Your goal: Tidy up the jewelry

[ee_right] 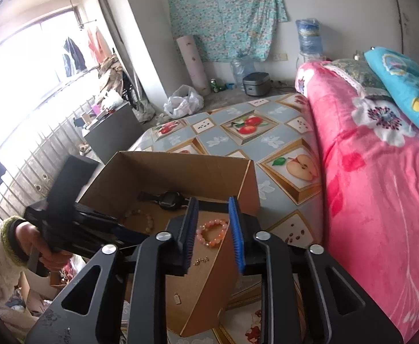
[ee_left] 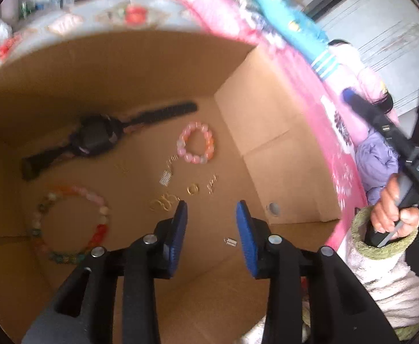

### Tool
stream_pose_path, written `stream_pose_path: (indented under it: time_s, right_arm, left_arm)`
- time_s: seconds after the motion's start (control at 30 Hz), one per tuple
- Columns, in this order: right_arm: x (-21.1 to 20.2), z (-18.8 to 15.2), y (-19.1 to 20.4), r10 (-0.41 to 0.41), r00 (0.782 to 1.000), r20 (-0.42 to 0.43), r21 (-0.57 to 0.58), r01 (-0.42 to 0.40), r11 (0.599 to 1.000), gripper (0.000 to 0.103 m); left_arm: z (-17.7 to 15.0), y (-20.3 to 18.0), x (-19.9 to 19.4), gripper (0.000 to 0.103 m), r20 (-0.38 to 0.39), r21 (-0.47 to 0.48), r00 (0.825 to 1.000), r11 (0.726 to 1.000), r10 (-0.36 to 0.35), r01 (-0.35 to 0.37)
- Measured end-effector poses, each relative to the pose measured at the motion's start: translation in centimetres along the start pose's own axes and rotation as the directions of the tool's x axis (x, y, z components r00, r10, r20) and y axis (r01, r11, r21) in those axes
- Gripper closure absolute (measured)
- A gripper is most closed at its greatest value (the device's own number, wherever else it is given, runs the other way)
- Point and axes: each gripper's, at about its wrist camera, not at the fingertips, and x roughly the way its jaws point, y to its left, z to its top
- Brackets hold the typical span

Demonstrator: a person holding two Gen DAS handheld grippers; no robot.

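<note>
An open cardboard box (ee_left: pixel 252 91) (ee_right: pixel 180 169) stands on the bed. On its floor lie a black watch (ee_left: pixel 95 137) (ee_right: pixel 169 199), a pink bead bracelet (ee_left: pixel 181 143) (ee_right: pixel 202 235), a multicoloured bead bracelet (ee_left: pixel 102 229), gold rings (ee_left: pixel 163 205) and small silver pieces (ee_left: pixel 166 177). My left gripper (ee_left: pixel 211 205) hangs open inside the box, just above the rings. Nothing sits between its blue pads, and a tiny silver spring (ee_left: pixel 230 241) lies on the floor below them. My right gripper (ee_right: pixel 213 200) stands open over the box's near corner and holds nothing.
The box rests on a fruit-patterned cloth (ee_right: pixel 238 129). A pink floral blanket (ee_right: pixel 367 172) is heaped to the right, with a blue pillow (ee_right: pixel 404 86) on top. A hand (ee_left: pixel 393 215) in a fuzzy sleeve grips the right tool beside the box.
</note>
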Motion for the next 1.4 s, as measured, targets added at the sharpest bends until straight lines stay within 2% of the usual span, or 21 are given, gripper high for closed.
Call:
stream_pose_path:
  time_s: [0.07, 0.1, 0.17, 0.23, 0.3, 0.33, 0.4, 0.43, 0.57, 0.63, 0.73, 0.83, 1.03, 1.2, 1.4]
  right_arm:
    - [-0.2, -0.4, -0.3, -0.001, 1.0, -0.004, 0.022, 0.001, 1.0, 0.069]
    - [-0.2, -0.5, -0.5, -0.001, 1.0, -0.007, 0.034, 0.001, 0.999, 0.065]
    - [-0.3, -1.2, -0.8, 0.009, 1.0, -0.014, 0.073, -0.008, 0.997, 0.06]
    - [-0.2, -1.9, -1.3, 0.032, 0.999, -0.019, 0.126, -0.03, 0.992, 0.052]
    - [0.2, -3.1, -1.8, 0.061, 0.997, -0.039, 0.198, -0.052, 0.979, 0.05]
    - [0.6, -3.6, -1.9, 0.068, 0.996, -0.052, 0.223, -0.054, 0.973, 0.05]
    - [1.4, -4.6, -1.8, 0.07, 0.995, -0.077, 0.26, -0.048, 0.964, 0.05]
    - [1.9, -5.2, -1.6, 0.076, 0.993, -0.089, 0.28, -0.048, 0.959, 0.05]
    - [2.8, -6.4, -0.9, 0.102, 0.988, -0.116, 0.309, -0.062, 0.949, 0.05]
    - [3.1, -6.8, -0.1, 0.118, 0.985, -0.127, 0.307, -0.074, 0.949, 0.048]
    - [3.1, -6.8, 0.7, 0.078, 0.987, -0.14, 0.279, -0.036, 0.96, 0.048]
    - [3.1, -6.8, 0.7, 0.075, 0.987, -0.143, 0.291, -0.031, 0.956, 0.048]
    - [3.0, -6.9, 0.6, 0.098, 0.983, -0.152, 0.32, -0.045, 0.946, 0.048]
    - [2.1, -7.9, 1.1, 0.101, 0.982, -0.157, 0.328, -0.044, 0.944, 0.048]
    - [-0.3, -10.0, 1.7, 0.102, 0.982, -0.159, 0.326, -0.045, 0.944, 0.048]
  left_arm:
    - [-0.3, -0.6, -2.1, 0.055, 0.069, 0.028, 0.997, 0.999, 0.038, -0.04]
    - [-0.6, -0.7, -3.3, 0.053, 0.106, 0.038, 0.993, 0.998, 0.053, -0.058]
    - [-1.7, -0.9, -6.4, 0.042, 0.201, 0.047, 0.976, 0.994, 0.087, -0.099]
    - [-2.8, -0.7, -8.9, 0.032, 0.281, 0.036, 0.951, 0.989, 0.125, -0.14]
    - [-3.9, 0.4, -10.9, 0.023, 0.34, -0.003, 0.924, 0.982, 0.177, -0.187]
    - [-4.6, 1.3, -11.8, 0.018, 0.37, -0.038, 0.903, 0.975, 0.217, -0.219]
    - [-5.6, 3.2, -12.4, 0.013, 0.389, -0.105, 0.873, 0.956, 0.293, -0.274]
    - [-5.9, 4.3, -12.5, 0.013, 0.383, -0.14, 0.869, 0.949, 0.315, -0.282]
    - [-6.8, 8.5, -10.2, 0.013, 0.282, -0.27, 0.914, 0.938, 0.294, -0.218]
    - [-7.4, 9.7, -8.6, 0.013, 0.248, -0.31, 0.943, 0.941, 0.222, -0.14]
    - [-7.9, 9.6, -6.8, 0.012, 0.242, -0.349, 0.965, 0.937, 0.105, -0.014]
    - [-8.2, 8.7, -6.9, 0.012, 0.253, -0.344, 0.955, 0.937, 0.154, -0.061]
    - [-8.8, 8.2, -7.1, 0.012, 0.265, -0.372, 0.95, 0.926, 0.168, -0.06]
    - [-10.4, 8.0, -7.6, 0.012, 0.26, -0.387, 0.953, 0.921, 0.153, -0.042]
    - [-13.9, 6.0, -8.2, 0.012, 0.262, -0.387, 0.957, 0.922, 0.124, -0.014]
